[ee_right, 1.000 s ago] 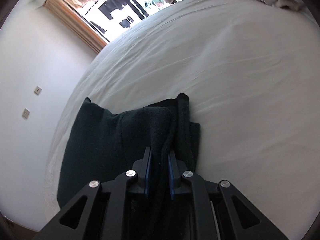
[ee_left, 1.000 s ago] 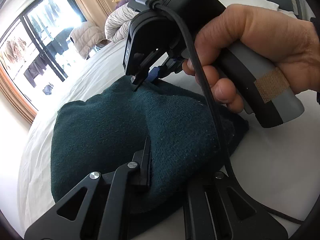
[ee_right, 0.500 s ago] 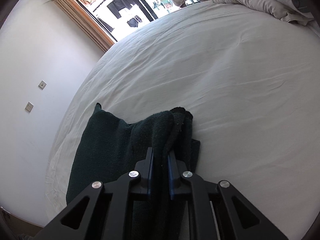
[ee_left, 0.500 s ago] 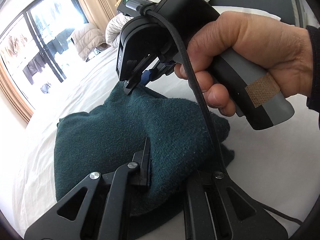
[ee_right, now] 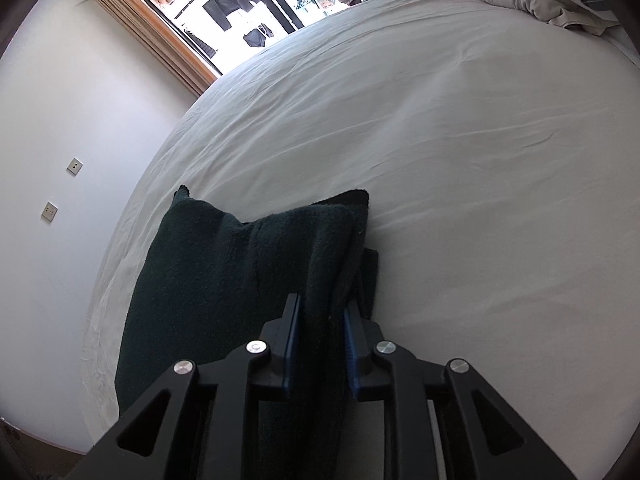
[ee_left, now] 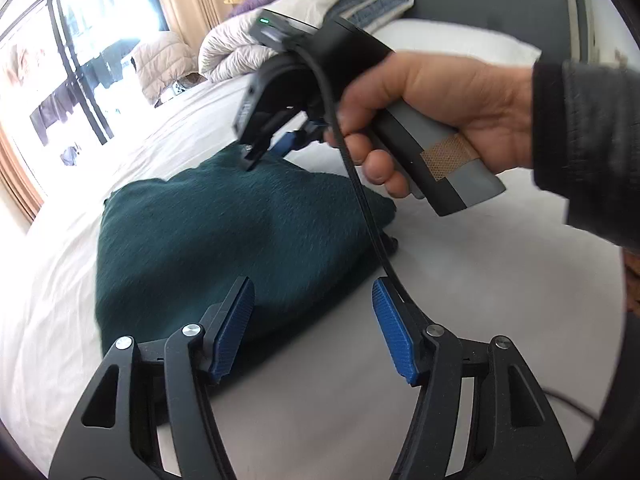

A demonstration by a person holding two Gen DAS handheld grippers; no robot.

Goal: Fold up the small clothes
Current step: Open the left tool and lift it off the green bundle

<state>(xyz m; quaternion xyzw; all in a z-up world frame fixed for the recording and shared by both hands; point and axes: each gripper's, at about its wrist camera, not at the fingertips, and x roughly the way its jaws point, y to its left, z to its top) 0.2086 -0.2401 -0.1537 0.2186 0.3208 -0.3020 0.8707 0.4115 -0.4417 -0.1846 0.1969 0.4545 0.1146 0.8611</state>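
quilts point(ee_left: 240, 46) heaped beyond green cloth point(ee_left: 224, 236); cable point(ee_left: 360, 184) crossing right claw point(ee_left: 276, 148).

Two close wrist cameras angle down along their fingers onto the bed point(ee_right: 460, 140); both share the green cloth point(ee_left: 240, 232).

No readable text, labels, brands or numbers in either view. Nothing printed on the gripper bodies, the green cloth or the sheet. Wall plates at left of the right wrist view carry no legible marks.
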